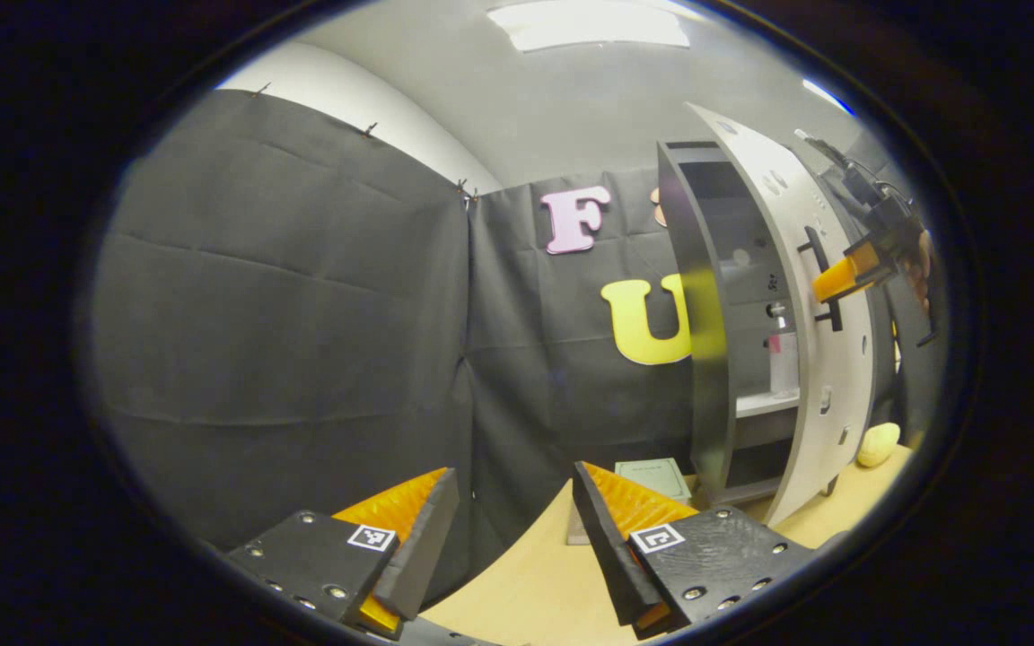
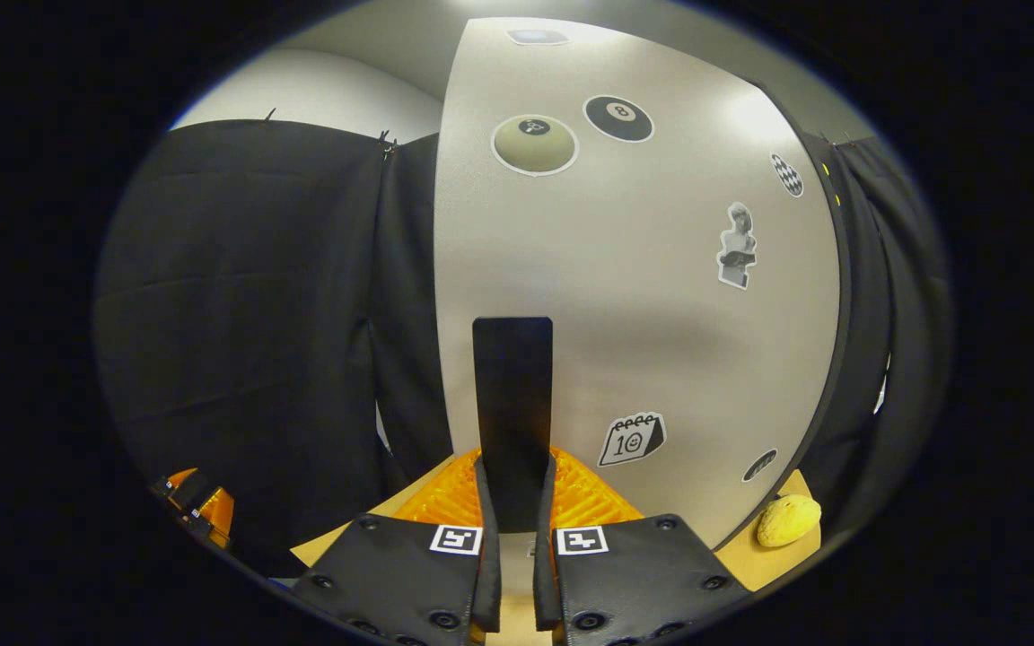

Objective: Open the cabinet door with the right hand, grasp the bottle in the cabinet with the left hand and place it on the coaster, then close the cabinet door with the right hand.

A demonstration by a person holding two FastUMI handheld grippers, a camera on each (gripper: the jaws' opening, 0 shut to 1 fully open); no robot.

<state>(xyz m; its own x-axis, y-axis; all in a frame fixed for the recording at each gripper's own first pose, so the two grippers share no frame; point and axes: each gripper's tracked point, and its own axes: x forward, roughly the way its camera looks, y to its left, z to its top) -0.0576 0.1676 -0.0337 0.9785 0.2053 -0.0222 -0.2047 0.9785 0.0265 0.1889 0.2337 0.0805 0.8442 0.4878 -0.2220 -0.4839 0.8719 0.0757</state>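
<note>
Grey cabinet door (image 2: 634, 296) half open, my right gripper (image 2: 517, 516) fingers pinching the black handle (image 2: 512, 404).
Bottle (image 1: 782, 350) stands on shelf inside; left gripper (image 1: 512, 529) spread, empty, well apart. Risk: handle may slip from the pinch w/ the door not fully open, blocking my reach.

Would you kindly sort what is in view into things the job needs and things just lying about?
Needed: cabinet door, its handle clamped in the right claw, bottle on the shelf, coaster, left claw.
Lying about: yellow rounded object, door stickers.
</note>
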